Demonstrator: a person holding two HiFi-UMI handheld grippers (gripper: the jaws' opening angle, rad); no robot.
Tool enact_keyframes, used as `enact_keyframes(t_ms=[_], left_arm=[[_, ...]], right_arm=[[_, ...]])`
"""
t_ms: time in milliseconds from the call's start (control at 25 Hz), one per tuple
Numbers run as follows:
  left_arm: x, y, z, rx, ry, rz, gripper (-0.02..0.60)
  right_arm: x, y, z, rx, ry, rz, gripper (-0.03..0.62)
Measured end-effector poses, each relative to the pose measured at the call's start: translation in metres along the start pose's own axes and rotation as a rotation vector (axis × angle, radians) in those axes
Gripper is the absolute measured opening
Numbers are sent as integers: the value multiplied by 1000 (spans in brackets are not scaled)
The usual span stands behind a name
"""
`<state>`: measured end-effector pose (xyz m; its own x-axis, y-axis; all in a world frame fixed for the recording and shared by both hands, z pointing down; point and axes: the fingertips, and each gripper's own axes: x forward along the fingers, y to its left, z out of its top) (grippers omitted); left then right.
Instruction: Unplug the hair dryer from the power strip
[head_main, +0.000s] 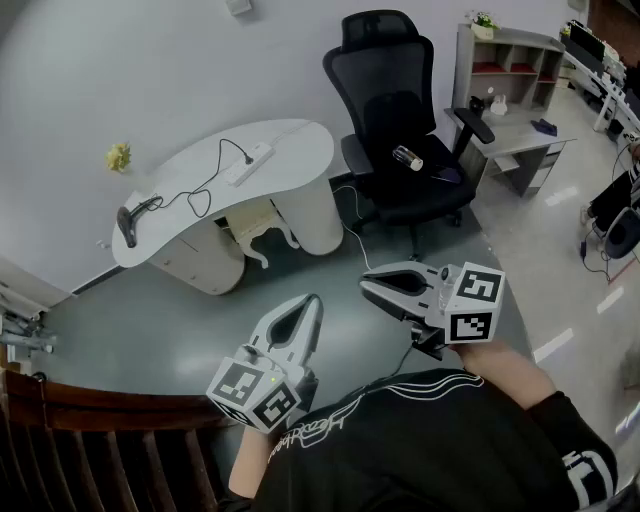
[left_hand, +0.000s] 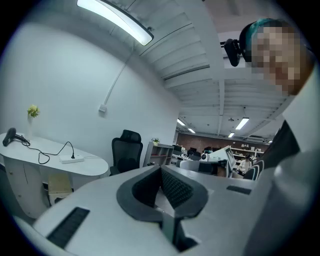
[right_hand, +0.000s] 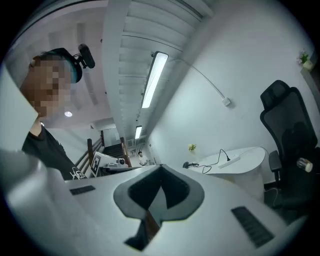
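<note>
Hair dryer (head_main: 128, 222): lies at the left end of the white desk (head_main: 300, 140). Its black cord loops across the top towards the power strip.
Power strip (head_main: 247, 165): white, set lengthwise near the middle of the desk, with one black plug (head_main: 249, 157) standing in it (most likely the dryer's, since the cord runs to it). By my reading the plug is seated, so the unplugging is not yet begun.
Left gripper (head_main: 313, 300): jaws pressed together with nothing between them, held low in front of the person and well apart from the desk.
Right gripper (head_main: 366, 286): also closed and empty, held beside the left one and pointing across it.
Why held so: both look merely carried. At this range there is nothing to pinch, and the person must first get close to the desk.
Chair (head_main: 400, 130): a black office chair just beside the desk's right end, with a clear bottle (head_main: 408, 158) lying on its seat. Neither belongs to the task.
Hard to make out: which socket holds the plug, and where the strip's own lead goes below the desk edge. The hands are hidden behind the marker cubes.
</note>
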<state>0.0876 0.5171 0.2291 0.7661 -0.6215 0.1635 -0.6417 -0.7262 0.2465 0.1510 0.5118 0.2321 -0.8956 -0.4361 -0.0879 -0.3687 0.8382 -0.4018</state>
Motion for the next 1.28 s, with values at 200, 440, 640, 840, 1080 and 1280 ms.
enact_keyframes(t_ms=[200,440,640,840,1080,1280], left_arm=[[3,-1,-6,-14,3,-5,3],[5,-5,-12,-11,2,-22,3],[1,13,-11,-31,-9,-3,3],[5,37,-11,-57,-17,13,3],[38,105,3,-69,-17,30,3],[79,181,19,-87,-6,35,3]], right_arm=[[-3,-4,-5,1,0,-5,-3],[-6,-9,-11,45,-18,-18,-3],[7,-20,-11,61,-21,-9,-3],[21,-36,-15,75,-9,4,-2],[66,-94,-5,93,9,-5,-2],[118,-163,12,97,26,-21,-2]])
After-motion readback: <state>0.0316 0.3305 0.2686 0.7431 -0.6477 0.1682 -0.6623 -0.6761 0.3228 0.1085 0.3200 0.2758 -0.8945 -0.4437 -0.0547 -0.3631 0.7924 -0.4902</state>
